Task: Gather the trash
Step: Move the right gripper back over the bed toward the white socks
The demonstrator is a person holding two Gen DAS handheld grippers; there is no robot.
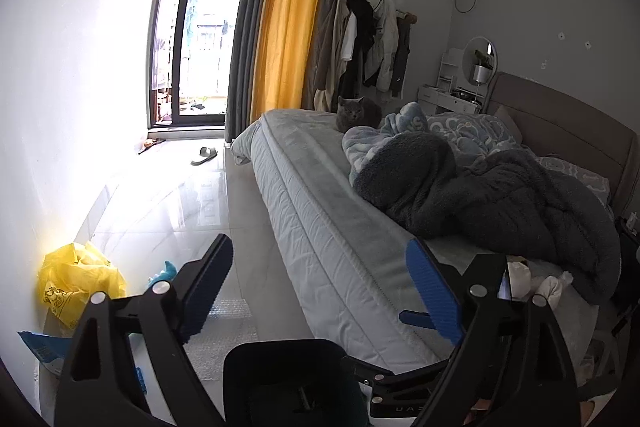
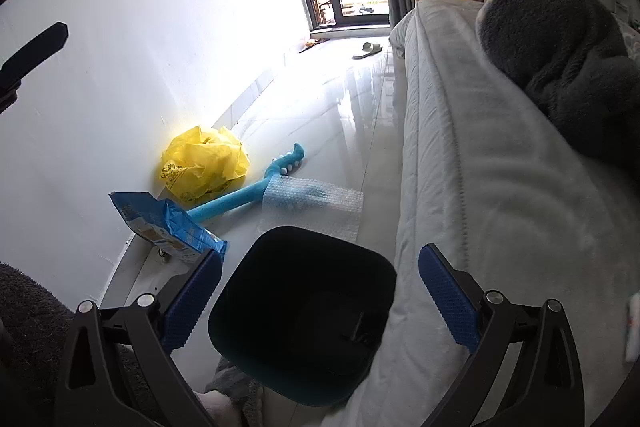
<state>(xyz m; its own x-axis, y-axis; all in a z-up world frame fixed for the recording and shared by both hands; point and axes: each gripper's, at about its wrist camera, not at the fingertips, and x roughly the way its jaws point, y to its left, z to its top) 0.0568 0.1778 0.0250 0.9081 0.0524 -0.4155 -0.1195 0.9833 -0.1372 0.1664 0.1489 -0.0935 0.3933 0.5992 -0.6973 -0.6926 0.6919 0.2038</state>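
Observation:
A dark bin [image 2: 304, 315] with an open top stands on the floor beside the bed; it also shows in the left wrist view [image 1: 288, 379]. My right gripper [image 2: 320, 303] is open and empty above it. My left gripper [image 1: 320, 287] is open and empty, over the bed's edge. On the floor by the wall lie a crumpled yellow bag [image 2: 204, 165], a blue packet [image 2: 168, 227], a sheet of bubble wrap [image 2: 312, 203] and a blue long-handled toy [image 2: 248, 191]. Crumpled white tissues [image 1: 536, 279] lie on the bed by my left gripper's right finger.
The bed [image 1: 320, 211] fills the right side, with dark blankets [image 1: 480, 195] and a grey cat [image 1: 356, 113] on it. A white wall [image 2: 120, 47] runs along the left. A slipper [image 2: 368, 50] lies on the glossy floor near the glass door [image 1: 200, 39].

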